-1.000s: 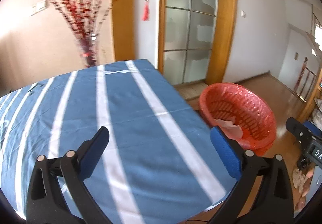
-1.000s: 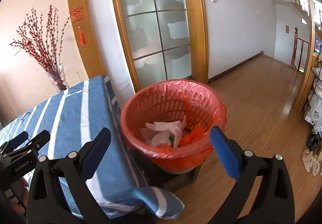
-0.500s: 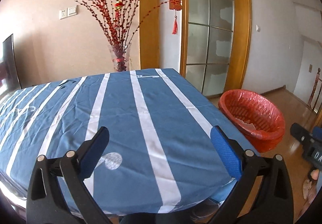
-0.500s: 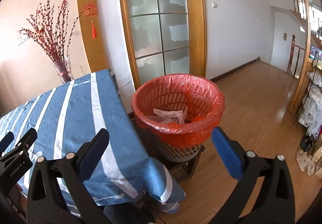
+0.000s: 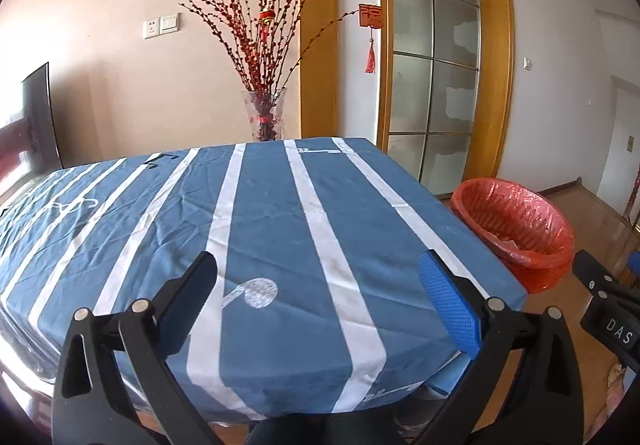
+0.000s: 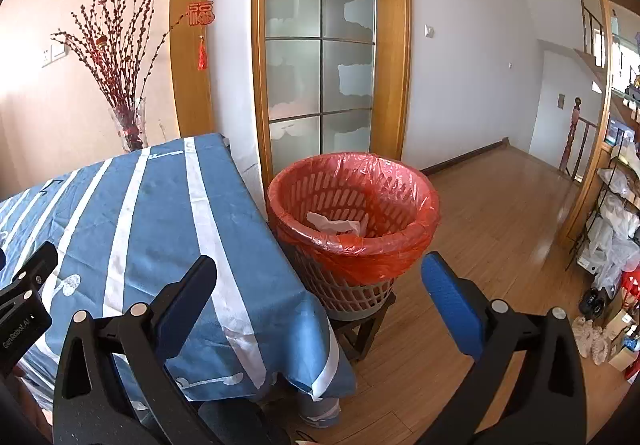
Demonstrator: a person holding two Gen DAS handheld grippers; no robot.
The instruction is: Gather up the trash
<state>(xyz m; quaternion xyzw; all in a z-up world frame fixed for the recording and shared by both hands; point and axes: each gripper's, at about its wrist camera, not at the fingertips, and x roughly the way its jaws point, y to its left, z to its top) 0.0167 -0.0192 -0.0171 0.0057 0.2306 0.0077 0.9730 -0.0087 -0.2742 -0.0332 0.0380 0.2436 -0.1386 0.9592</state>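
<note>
Trash in the form of crumpled white paper (image 6: 334, 224) lies inside the red slatted plastic wastebasket lined with a red plastic bag (image 6: 352, 221), which stands on a dark wooden stool (image 6: 360, 329) just beside the table's right edge. In the left wrist view the same wastebasket (image 5: 516, 229) shows past the table's far right corner. The left gripper (image 5: 316, 297) hovers over the blue tablecloth with white stripes (image 5: 272, 213), its black-and-blue fingers spread wide with nothing between them. The right gripper (image 6: 318, 297) is likewise spread wide and empty, held near the corner of the tablecloth (image 6: 152, 229) and facing the wastebasket. Behind the table, a clear glass vase of red-budded branches (image 5: 266, 85) stands against the beige wall, beside a wood-framed frosted glass door (image 6: 320, 57). Wooden plank flooring (image 6: 492, 229) stretches to the right
</note>
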